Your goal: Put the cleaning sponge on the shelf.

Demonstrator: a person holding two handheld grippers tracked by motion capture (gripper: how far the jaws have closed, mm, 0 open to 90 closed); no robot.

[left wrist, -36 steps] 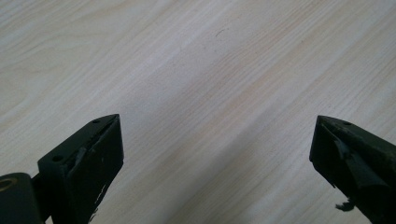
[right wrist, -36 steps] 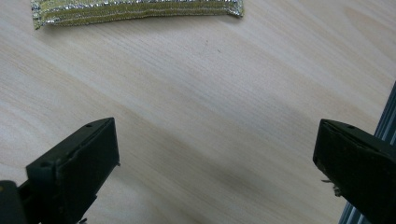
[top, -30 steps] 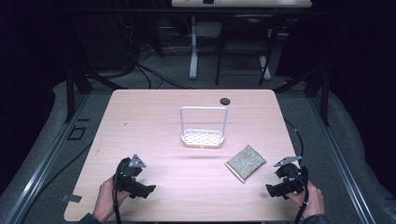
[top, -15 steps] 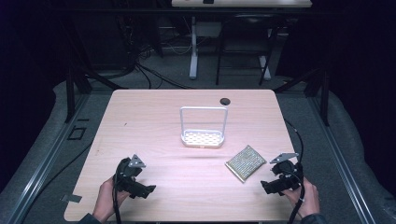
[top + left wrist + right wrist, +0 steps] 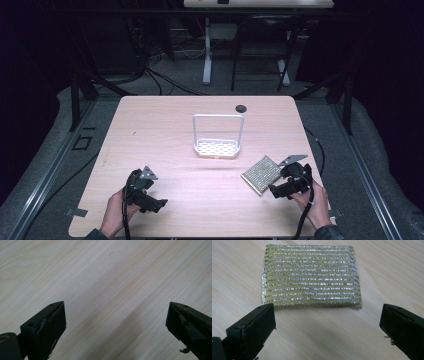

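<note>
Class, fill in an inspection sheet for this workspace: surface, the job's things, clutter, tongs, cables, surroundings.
Surface: pale wood table, bare between items.
Job's things: gold-and-silver scouring pad flat on the table; white wire rack upright at centre.
Clutter: small black disc near the far edge.
Tongs: left tongs open over bare wood; right tongs open, just short of the pad.
Cables: black cable off the right edge.
Surroundings: dark room, grey floor, desk legs behind.
</note>
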